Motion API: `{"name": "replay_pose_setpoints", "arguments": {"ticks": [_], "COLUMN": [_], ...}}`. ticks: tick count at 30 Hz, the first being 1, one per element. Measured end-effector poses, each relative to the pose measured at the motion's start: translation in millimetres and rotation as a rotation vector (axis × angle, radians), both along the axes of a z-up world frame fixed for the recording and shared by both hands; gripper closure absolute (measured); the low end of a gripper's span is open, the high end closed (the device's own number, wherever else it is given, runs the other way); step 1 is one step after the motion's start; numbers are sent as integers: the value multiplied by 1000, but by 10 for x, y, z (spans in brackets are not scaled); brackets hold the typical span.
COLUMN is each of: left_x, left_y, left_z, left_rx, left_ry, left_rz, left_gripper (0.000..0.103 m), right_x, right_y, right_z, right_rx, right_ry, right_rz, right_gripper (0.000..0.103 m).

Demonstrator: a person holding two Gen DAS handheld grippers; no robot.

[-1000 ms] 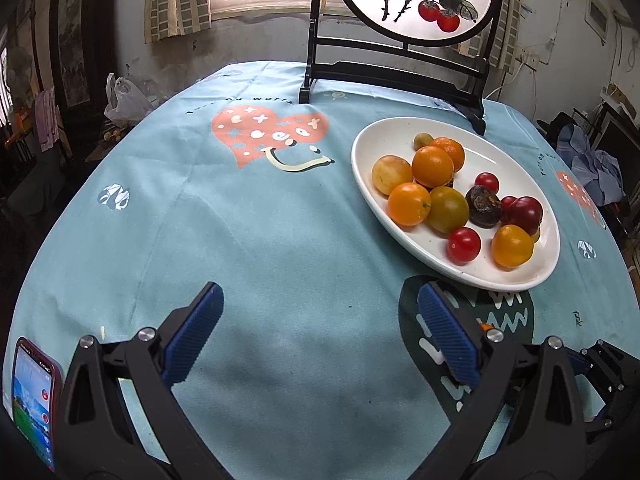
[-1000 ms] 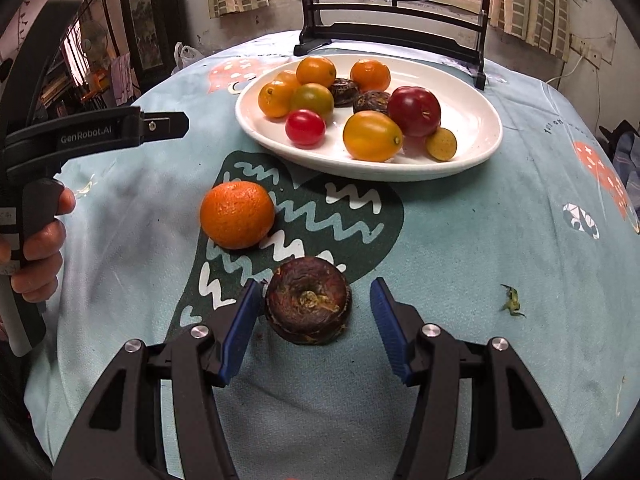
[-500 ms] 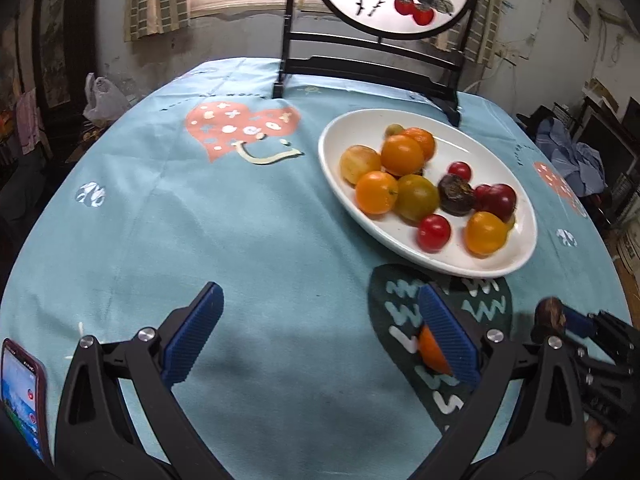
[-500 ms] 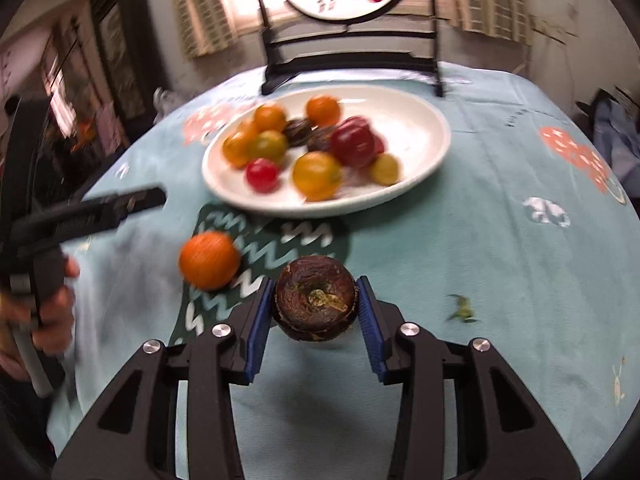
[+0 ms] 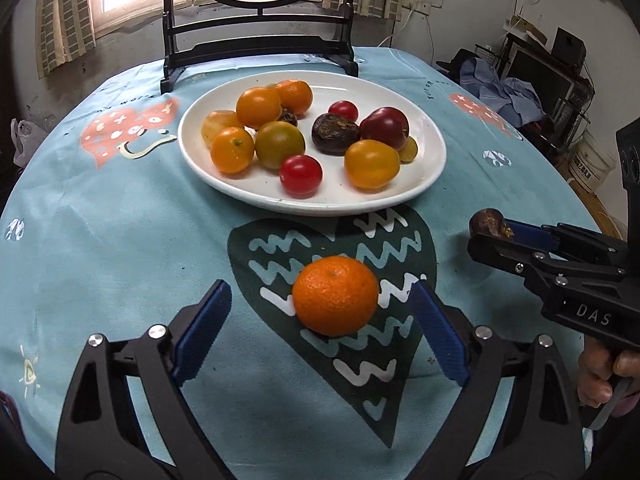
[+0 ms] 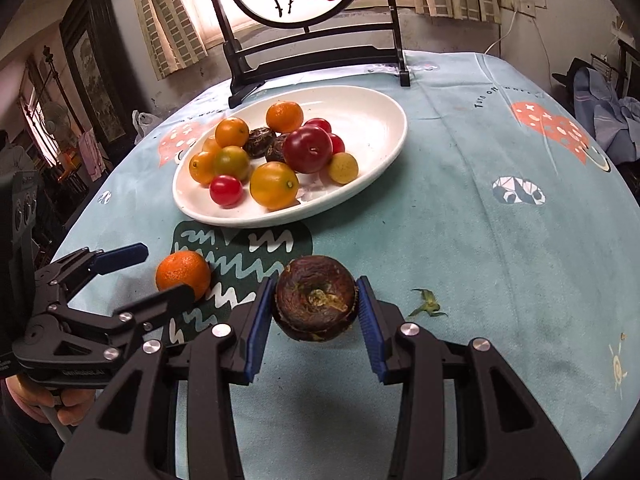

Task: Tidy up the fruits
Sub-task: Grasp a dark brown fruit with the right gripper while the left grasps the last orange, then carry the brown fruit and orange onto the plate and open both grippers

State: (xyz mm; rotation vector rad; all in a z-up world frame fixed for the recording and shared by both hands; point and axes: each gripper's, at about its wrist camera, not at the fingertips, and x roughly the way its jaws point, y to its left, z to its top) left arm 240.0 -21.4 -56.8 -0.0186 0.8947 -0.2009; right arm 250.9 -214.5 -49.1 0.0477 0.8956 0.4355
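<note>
A white oval plate [image 5: 424, 184] [image 6: 384, 120] holds several oranges, tomatoes and dark fruits. A loose orange mandarin [image 5: 335, 295] [image 6: 183, 275] lies on the teal tablecloth in front of the plate. My left gripper [image 5: 320, 328] is open, its blue pads on either side of the mandarin without touching it. My right gripper [image 6: 316, 308] is shut on a dark brown wrinkled fruit [image 6: 315, 303] [image 5: 487, 221] and holds it above the cloth, right of the mandarin.
A black wooden stand with a round painted screen [image 5: 256, 40] [image 6: 312, 52] stands behind the plate. A small green stem scrap [image 6: 426, 305] lies on the cloth right of my right gripper. The round table's edge curves close on both sides.
My right gripper closed on the dark fruit and lifted it off the cloth. My left gripper swung right and forward until its open pads flank the mandarin.
</note>
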Motion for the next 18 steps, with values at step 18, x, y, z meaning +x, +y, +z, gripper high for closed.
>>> {"name": "replay_pose_setpoints", "arguments": {"ticks": [18], "left_x": [51], "left_y": [-149], "left_z": [-130], "left_rx": [52], "left_ry": [31], "left_rz": [-24], "left_gripper": [49], "right_x": [-11], "right_y": [19], "right_z": [-16], "right_rx": [-14], "right_ry": [9], "right_rz": [12], "right_gripper": [61]}}
